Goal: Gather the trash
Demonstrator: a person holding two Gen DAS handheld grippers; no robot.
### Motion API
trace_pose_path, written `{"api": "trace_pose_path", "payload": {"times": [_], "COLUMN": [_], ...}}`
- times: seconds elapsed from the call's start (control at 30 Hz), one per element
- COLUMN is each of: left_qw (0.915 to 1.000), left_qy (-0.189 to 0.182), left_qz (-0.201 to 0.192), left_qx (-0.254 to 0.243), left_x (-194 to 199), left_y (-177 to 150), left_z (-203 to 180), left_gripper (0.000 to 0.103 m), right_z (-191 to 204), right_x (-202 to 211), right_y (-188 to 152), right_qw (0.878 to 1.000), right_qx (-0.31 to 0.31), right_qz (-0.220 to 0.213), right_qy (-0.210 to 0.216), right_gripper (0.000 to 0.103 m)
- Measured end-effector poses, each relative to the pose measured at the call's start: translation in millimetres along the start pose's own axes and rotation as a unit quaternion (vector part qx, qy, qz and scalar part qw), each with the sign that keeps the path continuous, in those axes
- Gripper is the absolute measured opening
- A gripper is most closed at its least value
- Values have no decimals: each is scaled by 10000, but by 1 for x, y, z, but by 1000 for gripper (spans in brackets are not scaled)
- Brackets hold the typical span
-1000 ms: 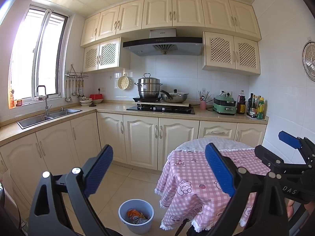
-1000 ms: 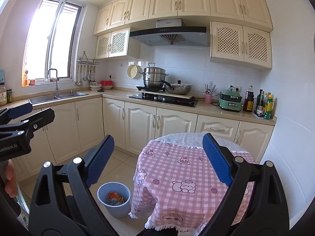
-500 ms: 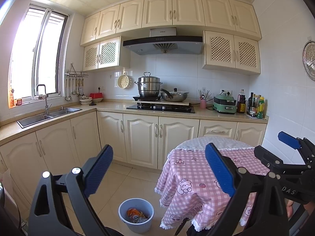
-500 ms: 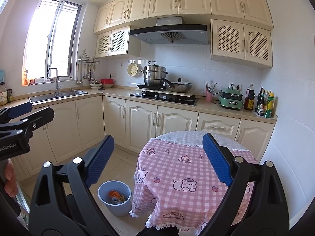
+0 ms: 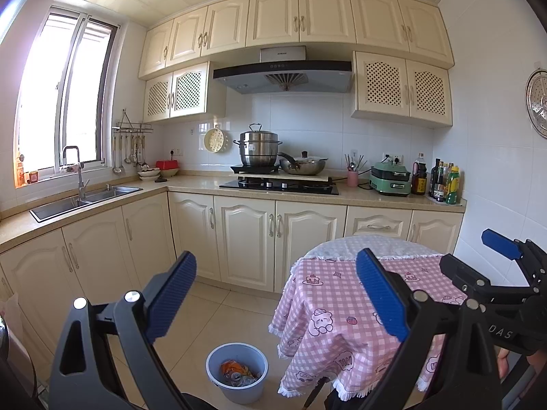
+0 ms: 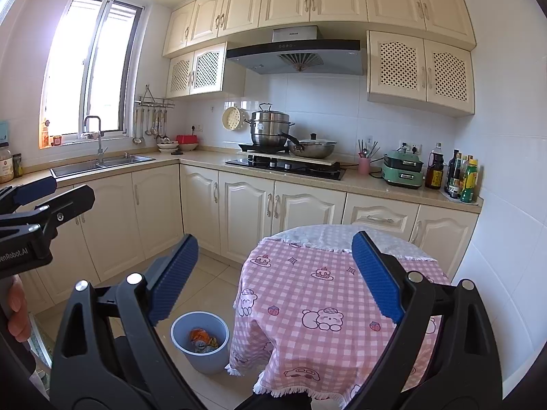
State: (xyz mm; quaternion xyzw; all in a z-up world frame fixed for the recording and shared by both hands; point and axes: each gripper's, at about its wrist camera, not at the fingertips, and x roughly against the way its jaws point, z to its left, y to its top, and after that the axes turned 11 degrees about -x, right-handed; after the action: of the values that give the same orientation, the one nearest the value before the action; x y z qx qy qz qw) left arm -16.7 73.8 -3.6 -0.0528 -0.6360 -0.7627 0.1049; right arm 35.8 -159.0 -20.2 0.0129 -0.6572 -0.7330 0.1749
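Barely anything moved over the last 1.0 s: both cameras crept slightly up and forward, so the table and bin sit a touch lower in view. No grasp was made.

Near: left gripper (image 5: pixel 273 294) has both blue pads spread wide with nothing between them. Right gripper (image 6: pixel 275 273) is the same, fully parted and empty. Both are held level at about tabletop height and pointed into the room, which reads as a survey pose rather than a reach.

Mid: blue trash bin (image 6: pixel 200 345) stands on the floor tiles, touching or just beside the hanging edge of the pink checked tablecloth (image 6: pixel 328 294), on the table's left. Likely parked there for easy drops from the table. It holds orange wrapper trash (image 6: pixel 200 336) and some crumpled bits. I see 0 loose items on the tabletop.

Far: counter (image 5: pixel 191 182) with sink (image 5: pixel 85 198), stove and pots. No obvious litter from here, too small to be sure.

Judgement: the task looks done or nearly so.
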Motion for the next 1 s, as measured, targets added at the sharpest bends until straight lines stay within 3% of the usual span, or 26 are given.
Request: {"api": "trace_pose_path", "payload": {"times": [1.0], "left_qw": [10000], "left_qy": [52], "left_qz": [61], "left_qx": [-5], "left_x": [-4], "left_y": [-6], "left_z": [1], "left_gripper": [93], "right_z": [-4], "right_x": [-8], "right_y": [-4], "right_qw": [9998], "right_qx": [38], "right_qz": [134], "right_qy": [118], "right_gripper": [90]}}
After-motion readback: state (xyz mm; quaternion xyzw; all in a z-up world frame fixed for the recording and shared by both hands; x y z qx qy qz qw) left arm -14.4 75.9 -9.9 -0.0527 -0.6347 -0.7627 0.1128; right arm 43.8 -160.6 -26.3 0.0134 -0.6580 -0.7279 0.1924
